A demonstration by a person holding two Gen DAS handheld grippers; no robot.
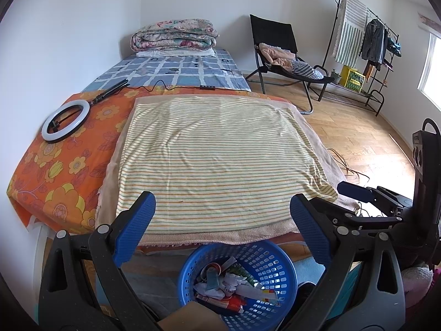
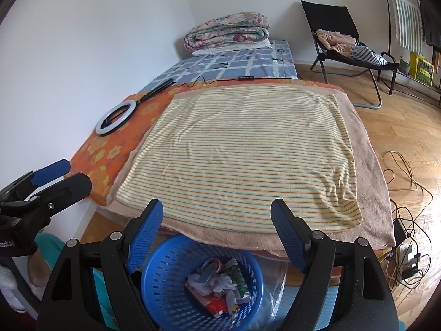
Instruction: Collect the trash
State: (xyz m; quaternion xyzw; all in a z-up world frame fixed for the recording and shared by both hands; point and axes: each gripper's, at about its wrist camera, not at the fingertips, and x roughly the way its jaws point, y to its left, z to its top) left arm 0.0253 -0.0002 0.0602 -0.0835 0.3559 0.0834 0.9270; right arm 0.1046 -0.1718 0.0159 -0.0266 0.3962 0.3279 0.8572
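Can't read any labels on the trash [image 1: 231, 284] in the upright basket [image 1: 278, 264]; left gripper [image 1: 223, 226] and right gripper [image 2: 216, 230] both wide, empty.

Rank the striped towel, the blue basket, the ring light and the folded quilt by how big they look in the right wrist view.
1. Striped towel, by far the largest.
2. Blue basket, though it is nearest the camera, which inflates it.
3. Folded quilt, far off, so likely bigger than it looks.
4. Ring light, smallest.
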